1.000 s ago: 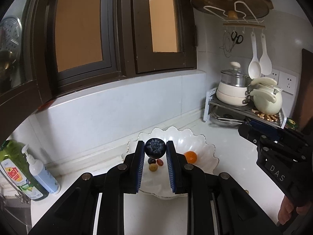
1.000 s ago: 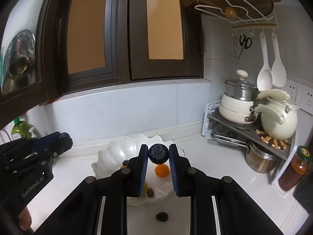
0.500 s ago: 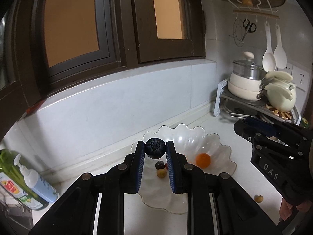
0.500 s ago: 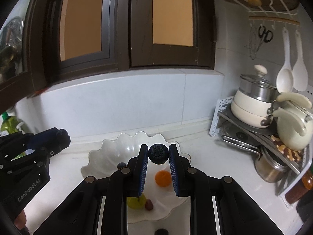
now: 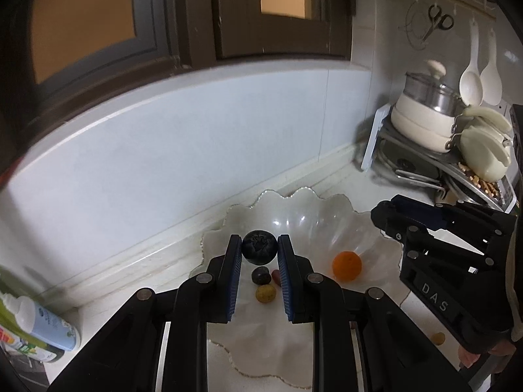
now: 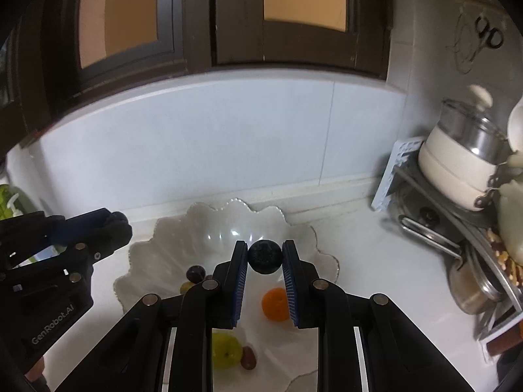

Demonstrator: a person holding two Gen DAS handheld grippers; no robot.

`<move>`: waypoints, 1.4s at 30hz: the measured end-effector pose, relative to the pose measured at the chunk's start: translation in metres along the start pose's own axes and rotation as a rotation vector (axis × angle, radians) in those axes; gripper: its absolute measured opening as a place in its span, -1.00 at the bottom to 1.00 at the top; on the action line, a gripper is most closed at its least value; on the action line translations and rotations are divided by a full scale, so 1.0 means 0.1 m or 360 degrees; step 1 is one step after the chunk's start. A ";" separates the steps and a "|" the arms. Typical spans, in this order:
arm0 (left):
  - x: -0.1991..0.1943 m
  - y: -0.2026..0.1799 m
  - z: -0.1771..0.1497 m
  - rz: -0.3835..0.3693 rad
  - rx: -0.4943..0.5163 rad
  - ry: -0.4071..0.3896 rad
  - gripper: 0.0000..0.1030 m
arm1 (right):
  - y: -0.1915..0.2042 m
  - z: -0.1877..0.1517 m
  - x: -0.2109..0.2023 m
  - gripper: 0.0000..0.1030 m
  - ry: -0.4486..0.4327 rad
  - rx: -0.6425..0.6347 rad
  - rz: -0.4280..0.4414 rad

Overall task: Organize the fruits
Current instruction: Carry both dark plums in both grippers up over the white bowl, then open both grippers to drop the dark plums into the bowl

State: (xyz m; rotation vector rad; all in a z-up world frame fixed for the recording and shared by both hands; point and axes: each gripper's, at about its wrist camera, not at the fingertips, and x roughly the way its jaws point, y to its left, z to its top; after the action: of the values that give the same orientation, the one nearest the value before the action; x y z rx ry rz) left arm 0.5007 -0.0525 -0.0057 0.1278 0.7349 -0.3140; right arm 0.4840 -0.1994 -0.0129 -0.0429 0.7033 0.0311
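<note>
We saw a white countertop (image 5: pixel 330 176) carrying a scalloped white bowl (image 5: pixel 304 209), a small yellow fruit (image 5: pixel 438 338), a pump bottle (image 5: pixel 42 323) and a corner pot rack (image 6: pixel 402 176).

Corner rack (image 5: pixel 421 163), on the white worktop (image 6: pixel 376 261): cream pot with glass lid (image 5: pixel 425 114) on top; cream kettle (image 5: pixel 487 153) beside pot. Above rack, hung: scissors (image 5: pixel 438 23), two white spoons (image 5: pixel 480 78). Far left of rack: pump bottle (image 5: pixel 42 323). Dark-framed window (image 6: pixel 228 16) behind.
</note>
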 end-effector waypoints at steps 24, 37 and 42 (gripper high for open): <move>1.23 0.00 0.18 0.0020 0.0076 0.0398 -0.55 | -0.15 0.06 1.00 -0.55 0.0442 0.0011 -0.0004; 1.14 -0.02 0.19 0.0101 0.0076 0.0417 0.05 | -0.23 0.04 0.97 -0.30 0.0470 0.0069 -0.0021; 0.95 -0.04 0.18 0.0122 0.0083 0.0367 0.17 | -0.25 0.01 0.81 -0.30 0.0430 0.0077 -0.0047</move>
State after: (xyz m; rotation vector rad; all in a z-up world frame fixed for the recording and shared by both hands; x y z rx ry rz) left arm 0.5773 -0.0828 -0.0573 0.2442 0.9482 -0.2474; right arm 0.5471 -0.2237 -0.0639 -0.0112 0.9728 -0.0207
